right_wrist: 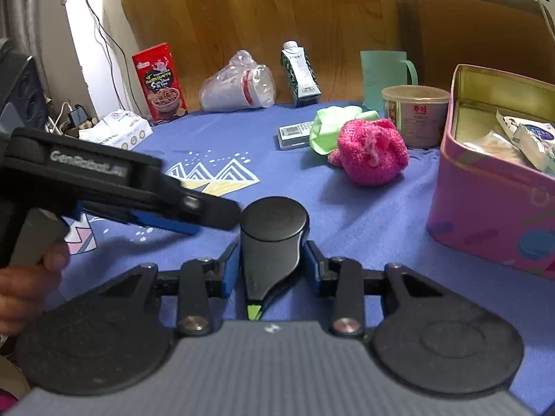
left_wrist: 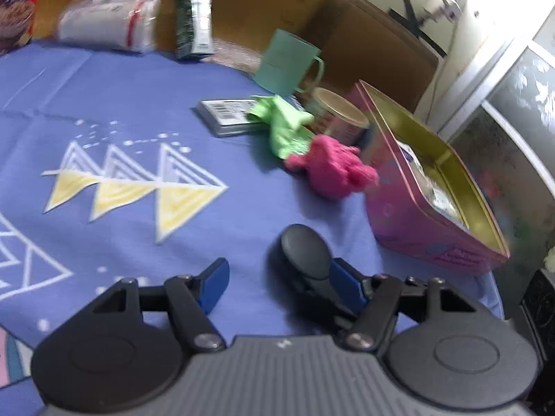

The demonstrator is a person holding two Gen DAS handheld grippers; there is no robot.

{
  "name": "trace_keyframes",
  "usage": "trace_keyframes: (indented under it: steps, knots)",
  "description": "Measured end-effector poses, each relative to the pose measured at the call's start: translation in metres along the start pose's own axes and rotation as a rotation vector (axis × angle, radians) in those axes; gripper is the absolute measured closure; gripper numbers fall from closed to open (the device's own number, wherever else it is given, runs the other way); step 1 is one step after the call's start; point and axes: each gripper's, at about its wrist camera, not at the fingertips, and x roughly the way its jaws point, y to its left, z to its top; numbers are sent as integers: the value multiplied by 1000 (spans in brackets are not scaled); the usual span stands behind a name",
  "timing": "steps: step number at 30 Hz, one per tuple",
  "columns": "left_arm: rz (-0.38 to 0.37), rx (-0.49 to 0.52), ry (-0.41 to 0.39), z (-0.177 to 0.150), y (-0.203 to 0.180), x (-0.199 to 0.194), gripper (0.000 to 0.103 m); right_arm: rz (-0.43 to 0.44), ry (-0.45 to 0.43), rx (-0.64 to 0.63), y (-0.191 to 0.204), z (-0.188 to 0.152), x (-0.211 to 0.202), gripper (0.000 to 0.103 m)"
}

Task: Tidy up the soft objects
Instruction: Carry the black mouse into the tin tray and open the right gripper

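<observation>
Over blue cloth [right_wrist: 364,215] | right gripper [right_wrist: 272,260] clamps black device [right_wrist: 274,239] | left gripper [left_wrist: 277,277] spread, level, nothing held

- home, dining/living corner w/ a table under a blue printed tablecloth [right_wrist: 364,215]
- far edge: cereal box [right_wrist: 160,81], drink carton [right_wrist: 300,73], bagged cups [right_wrist: 239,85], green mug [right_wrist: 383,74]
- wood panel wall [right_wrist: 260,10] behind, brown chair [right_wrist: 475,31] far right
</observation>
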Motion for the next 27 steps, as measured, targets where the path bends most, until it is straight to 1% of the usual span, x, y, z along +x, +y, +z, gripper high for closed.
trace_keyframes:
  steps: [1,2,3,4,6,8,11,13,16,20,23,25,27]
  knots:
    - [-5,15,11,-1,-5,4,55,10,-4,1,-2,-1,-2,61]
    - [-24,21,33,-2,-10,7,62,27,-9,6,-4,-3,-3,62]
    - [-33,22,43,-3,-16,8,63,44,-15,18,-7,-4,-8,62]
    - [-44,27,45,-2,-21,9,66,57,-27,37,-10,-5,-10,62]
    - [-69,43,39,6,-33,7,68,49,-57,49,-17,-4,-18,62]
    - [-106,81,14,16,-52,3,68,28,-110,44,-23,1,-33,62]
    - [-154,153,-21,36,-87,6,68,-35,-206,20,-32,14,-56,62]
    - [-193,187,-18,49,-111,16,68,-78,-266,25,-45,25,-68,62]
    - [-227,235,-12,61,-139,38,68,-155,-316,30,-68,35,-77,62]
    - [-229,242,12,70,-161,77,66,-231,-308,42,-98,43,-70,61]
    - [-213,235,37,72,-171,101,64,-305,-276,38,-117,45,-57,61]
    - [-186,261,31,69,-179,108,61,-371,-247,31,-130,45,-52,61]
    - [-179,284,16,67,-184,111,59,-438,-212,27,-142,45,-49,61]
